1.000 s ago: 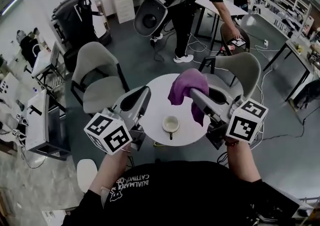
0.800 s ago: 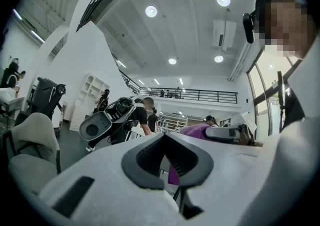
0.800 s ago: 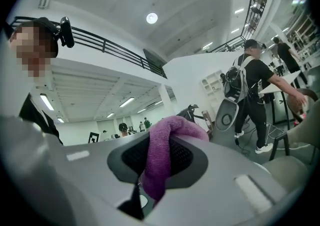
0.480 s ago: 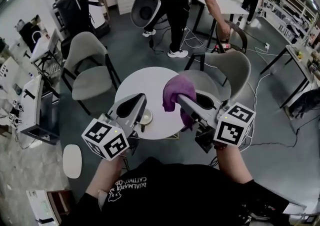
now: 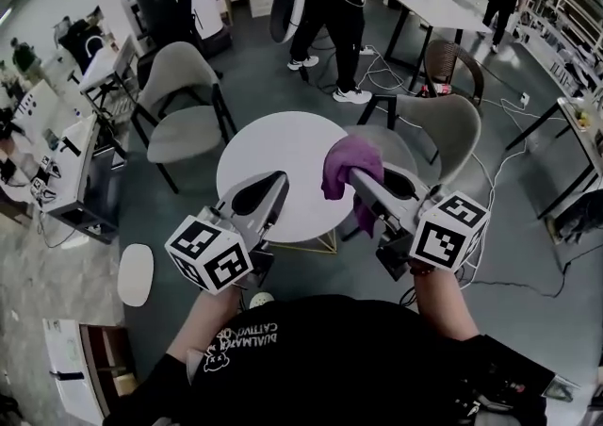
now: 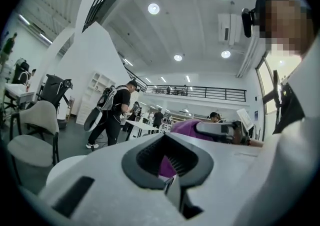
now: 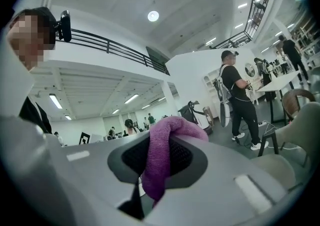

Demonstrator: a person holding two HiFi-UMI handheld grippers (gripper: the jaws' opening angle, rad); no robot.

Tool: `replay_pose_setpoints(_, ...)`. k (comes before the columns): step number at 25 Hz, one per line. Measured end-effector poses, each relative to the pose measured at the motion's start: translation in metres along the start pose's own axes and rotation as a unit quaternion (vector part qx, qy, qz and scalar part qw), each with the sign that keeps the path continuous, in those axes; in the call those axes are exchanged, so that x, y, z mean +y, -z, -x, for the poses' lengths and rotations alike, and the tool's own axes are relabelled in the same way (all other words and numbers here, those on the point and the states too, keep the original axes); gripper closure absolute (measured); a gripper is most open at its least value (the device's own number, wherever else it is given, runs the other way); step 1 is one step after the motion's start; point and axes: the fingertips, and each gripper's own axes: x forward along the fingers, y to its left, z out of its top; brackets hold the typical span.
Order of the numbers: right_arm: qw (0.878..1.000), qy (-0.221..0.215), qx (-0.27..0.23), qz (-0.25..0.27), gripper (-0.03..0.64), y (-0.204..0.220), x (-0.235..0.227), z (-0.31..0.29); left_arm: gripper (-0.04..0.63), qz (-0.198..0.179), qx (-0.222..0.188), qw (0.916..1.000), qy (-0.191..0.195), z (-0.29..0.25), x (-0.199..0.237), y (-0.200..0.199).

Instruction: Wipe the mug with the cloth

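Observation:
My right gripper (image 5: 354,175) is shut on a purple cloth (image 5: 350,161), which bunches over its tip and hangs down above the right edge of the round white table (image 5: 294,146). In the right gripper view the cloth (image 7: 165,142) is pinched in the jaws' notch of my right gripper (image 7: 159,164). My left gripper (image 5: 276,185) is shut with nothing in it and points at the table's near edge. In the left gripper view the jaws of my left gripper (image 6: 168,159) are closed, and the cloth (image 6: 186,126) shows beyond them. No mug shows in any view; the left gripper covers part of the table.
Two grey chairs stand by the table, one at the far left (image 5: 184,99) and one at the right (image 5: 441,129). A person (image 5: 337,0) stands beyond the table near a white desk (image 5: 435,8). A white oval seat (image 5: 136,274) sits on the floor at the left.
The mug stood on the table between the grippers earlier and is out of sight now. Both grippers have shifted relative to the table, which now lies ahead of their tips. The cloth stays held.

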Motion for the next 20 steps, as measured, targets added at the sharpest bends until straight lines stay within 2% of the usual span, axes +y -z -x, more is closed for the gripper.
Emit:
replay_pose_setpoints(8,1.000,-0.010,0.000,0.000,0.551,-0.002,0.003,0.003,0.594,-0.007,0.001,0.9998,-0.021,0.010,-0.003,-0.002)
replay_pose_setpoints(20,1.000,-0.015,-0.003,0.016,0.551,-0.009,0.014,0.007,0.594,-0.012,-0.002,0.9997,-0.020,0.015,-0.013,-0.006)
